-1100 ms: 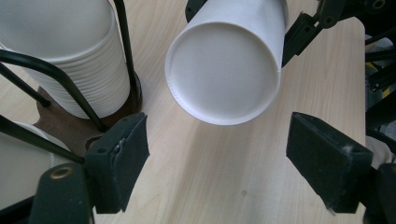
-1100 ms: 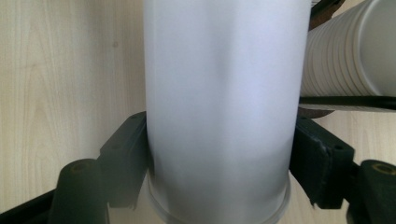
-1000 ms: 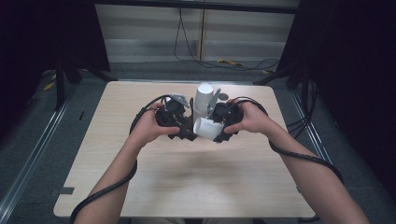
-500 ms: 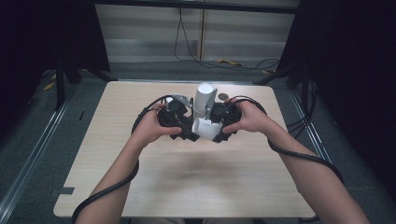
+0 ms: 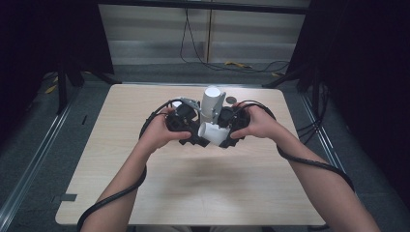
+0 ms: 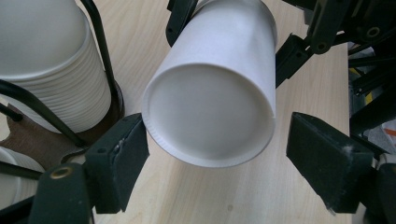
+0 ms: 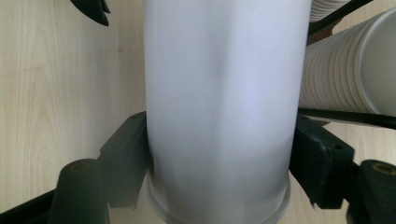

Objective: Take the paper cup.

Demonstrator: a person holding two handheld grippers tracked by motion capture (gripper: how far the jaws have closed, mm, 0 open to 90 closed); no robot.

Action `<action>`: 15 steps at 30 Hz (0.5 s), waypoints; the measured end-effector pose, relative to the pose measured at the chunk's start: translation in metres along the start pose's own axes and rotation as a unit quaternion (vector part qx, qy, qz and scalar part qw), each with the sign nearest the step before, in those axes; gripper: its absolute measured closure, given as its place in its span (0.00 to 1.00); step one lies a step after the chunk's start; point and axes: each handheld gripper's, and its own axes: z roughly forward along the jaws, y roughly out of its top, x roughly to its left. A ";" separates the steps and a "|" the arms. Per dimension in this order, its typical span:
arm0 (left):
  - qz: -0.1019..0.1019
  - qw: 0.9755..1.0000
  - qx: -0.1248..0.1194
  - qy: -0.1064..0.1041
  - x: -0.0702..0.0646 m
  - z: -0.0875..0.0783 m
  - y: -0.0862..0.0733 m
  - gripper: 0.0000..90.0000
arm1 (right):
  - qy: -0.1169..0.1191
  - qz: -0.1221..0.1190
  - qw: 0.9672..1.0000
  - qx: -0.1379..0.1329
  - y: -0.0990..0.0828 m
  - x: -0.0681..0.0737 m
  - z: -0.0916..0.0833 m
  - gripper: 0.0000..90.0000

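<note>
Right gripper (image 7: 217, 163) is clamped on the paper cup (image 7: 219, 93) near its rim; left gripper (image 6: 217, 163) is open around its base. Cup's light and thin-walled, crushes easily, so hold near the stiffer rim or base, gently.

High view overhead, facing forward and down — both tool views close, sharing the paper cup (image 6: 212, 88).

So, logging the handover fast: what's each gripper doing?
Left gripper: open, jaws either side of the paper cup's base.
Right gripper: shut on the paper cup.

White cup (image 6: 210, 88) btwn open left hand-held gripper (image 6: 217, 161) jaws, w/ cup stack (image 6: 46, 60) beside
</note>
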 end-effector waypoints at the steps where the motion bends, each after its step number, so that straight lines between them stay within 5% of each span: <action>1: -0.002 1.000 0.000 0.001 0.000 0.001 0.000 0.23 | -0.001 0.001 1.000 0.000 0.000 0.000 0.000 0.30; 15: -0.013 1.000 -0.004 -0.011 0.001 0.006 0.001 0.25 | -0.002 -0.006 1.000 -0.007 0.001 0.002 0.001 0.30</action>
